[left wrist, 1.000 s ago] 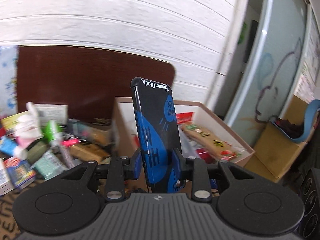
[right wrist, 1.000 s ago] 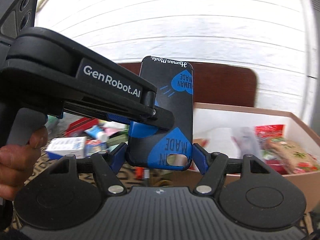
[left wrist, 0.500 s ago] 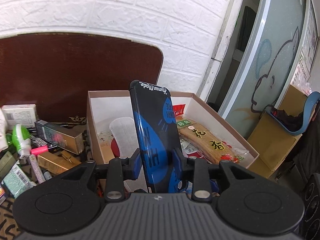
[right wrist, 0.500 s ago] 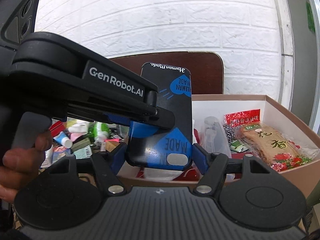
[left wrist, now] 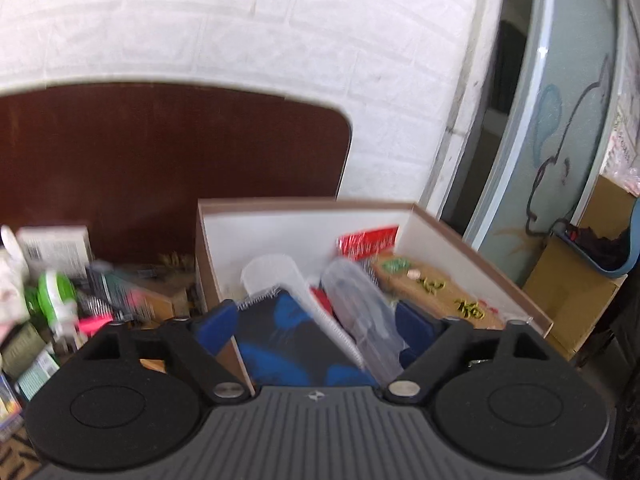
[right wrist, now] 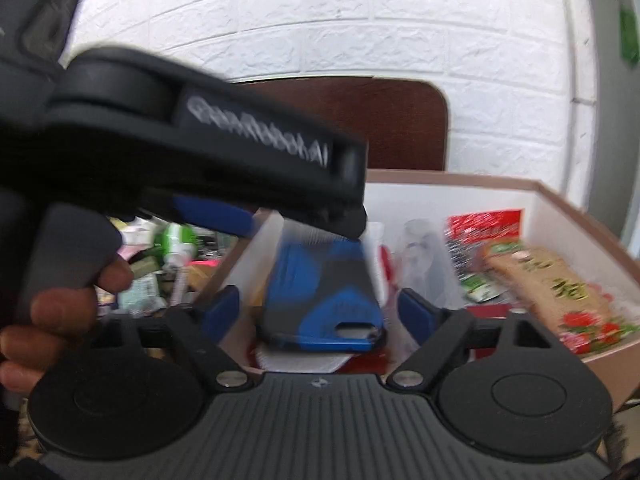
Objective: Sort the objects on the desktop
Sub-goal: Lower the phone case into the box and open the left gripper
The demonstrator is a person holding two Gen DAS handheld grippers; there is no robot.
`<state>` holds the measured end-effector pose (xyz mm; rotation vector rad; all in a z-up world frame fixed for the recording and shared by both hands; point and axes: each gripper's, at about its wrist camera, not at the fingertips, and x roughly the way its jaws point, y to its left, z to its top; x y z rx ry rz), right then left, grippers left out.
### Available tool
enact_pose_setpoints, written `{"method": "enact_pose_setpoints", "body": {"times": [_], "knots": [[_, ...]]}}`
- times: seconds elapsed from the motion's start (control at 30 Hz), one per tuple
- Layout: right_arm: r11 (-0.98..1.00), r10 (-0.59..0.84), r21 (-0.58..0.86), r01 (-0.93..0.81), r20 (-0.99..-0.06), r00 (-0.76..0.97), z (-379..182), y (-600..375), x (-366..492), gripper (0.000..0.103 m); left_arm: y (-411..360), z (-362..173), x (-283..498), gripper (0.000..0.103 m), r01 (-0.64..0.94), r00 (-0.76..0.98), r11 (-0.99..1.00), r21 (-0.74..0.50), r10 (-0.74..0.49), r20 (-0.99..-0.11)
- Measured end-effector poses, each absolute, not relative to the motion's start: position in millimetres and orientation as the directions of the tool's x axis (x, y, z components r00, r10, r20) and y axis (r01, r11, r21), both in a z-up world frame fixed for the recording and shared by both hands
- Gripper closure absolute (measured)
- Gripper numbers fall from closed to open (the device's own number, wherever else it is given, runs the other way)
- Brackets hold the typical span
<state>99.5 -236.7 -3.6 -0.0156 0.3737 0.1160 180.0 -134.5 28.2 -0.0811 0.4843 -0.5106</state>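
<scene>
Both grippers hang over the open cardboard box (left wrist: 472,240), and both sets of jaws are opening. The black-and-blue phone case (left wrist: 288,336) lies between the blue pads of the left gripper (left wrist: 316,320), yet neither pad presses on it: there is a clear gap on each side, wider on the right. In the left wrist view the case leans back and to the left, its top edge tipped toward the box's near-left wall, and it sits against a white spiral-edged sheet and a clear plastic sleeve inside the box.

In the right wrist view the same phone case (right wrist: 324,292) lies between the fingers of the right gripper (right wrist: 320,312), free of both pads, its camera cut-out end nearest the lens and its far end under the black body of the left gripper (right wrist: 192,168), which crosses the upper left of the picture. A hand (right wrist: 56,316) grips that tool's handle.

The picture is smeared with motion, so whether the case already rests on the box's contents or is only dropping onto them is hard to tell. A brown snack packet (right wrist: 560,296) lies at the box's right side; loose clutter (left wrist: 60,300) sits outside its left wall.
</scene>
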Motion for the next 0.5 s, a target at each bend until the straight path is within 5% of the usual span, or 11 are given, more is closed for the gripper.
{"method": "enact_pose_setpoints", "body": {"times": [0.5], "knots": [[0.998, 0.036, -0.029, -0.05, -0.366, 0.93, 2, -233, 85, 0.006, -132, 35, 149, 0.006, 0.356, 0.828, 0.933, -0.058, -0.344, -0.442]]}}
